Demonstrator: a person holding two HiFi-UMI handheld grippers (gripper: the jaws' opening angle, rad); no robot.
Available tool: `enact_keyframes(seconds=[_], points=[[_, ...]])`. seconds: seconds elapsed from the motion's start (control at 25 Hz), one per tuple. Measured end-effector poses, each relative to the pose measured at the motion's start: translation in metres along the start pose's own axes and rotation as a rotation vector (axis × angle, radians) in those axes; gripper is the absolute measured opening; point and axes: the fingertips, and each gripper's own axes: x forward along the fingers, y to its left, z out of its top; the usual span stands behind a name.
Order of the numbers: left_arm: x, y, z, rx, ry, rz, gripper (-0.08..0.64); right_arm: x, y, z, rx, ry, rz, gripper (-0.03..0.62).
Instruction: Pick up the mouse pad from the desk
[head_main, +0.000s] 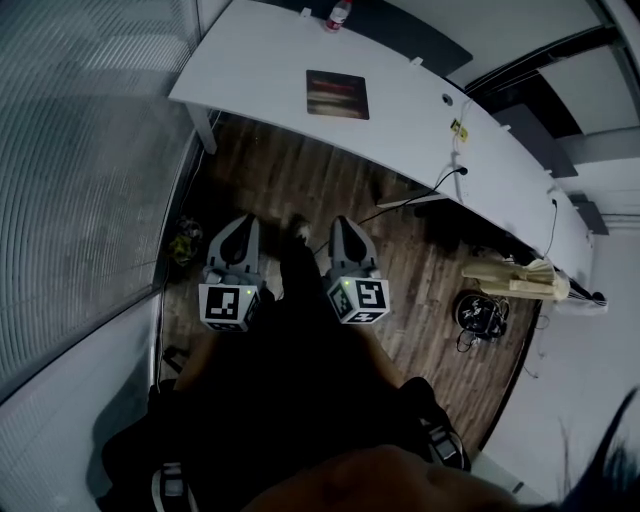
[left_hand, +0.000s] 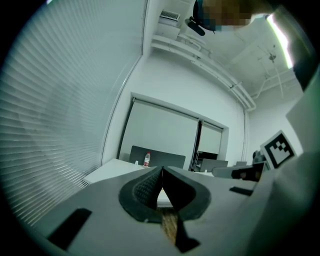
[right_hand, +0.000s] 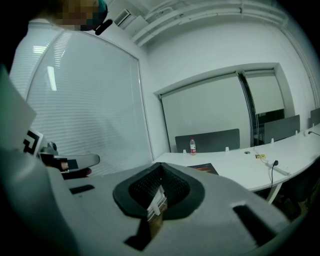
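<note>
1. Mouse pad (head_main: 337, 94), dark and square with reddish streaks, is lying flat on the white desk (head_main: 430, 130) toward its left end, well ahead of both grippers, with nothing touching it.
2. Bottle (head_main: 338, 14) with a red cap is standing at the desk's far edge, beyond the pad and against a dark partition (head_main: 410, 30).
3. Left gripper (head_main: 240, 224) is pointing toward the desk from above the wood floor (head_main: 290, 170). Its jaws are pressing fully together and gripping nothing.
4. Right gripper (head_main: 343, 224) is hovering just beside it and aiming the same way. Its jaws are likewise closed tight and empty. In the right gripper view, the pad is showing on the desk top beyond the jaw tips.
5. Person in dark clothing (head_main: 290, 370) is standing on the floor back from the desk, carrying one gripper in each hand.
6. Black cable (head_main: 420, 195) is trailing from the desk's near edge down to the floor.
7. Slatted blinds (head_main: 80, 150) are running along the wall on the left.
8. Pale wooden object (head_main: 515, 280) and a tangle of black wire (head_main: 480, 312) are lying on the floor at the right.
</note>
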Motion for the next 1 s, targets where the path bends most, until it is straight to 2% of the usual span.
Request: enact_keyframes(seconds=[0.36, 1.0], points=[[0.037, 0.002, -0.015, -0.020, 0.031, -0.004, 0.003, 0.035, -0.017, 0.001, 0.006, -0.014, 0.015, 0.000], [0.213, 0.018, -0.019, -0.021, 0.112, -0.015, 0.003, 0.173, -0.123, 0.032, 0.049, 0.011, -0.013, 0.000]])
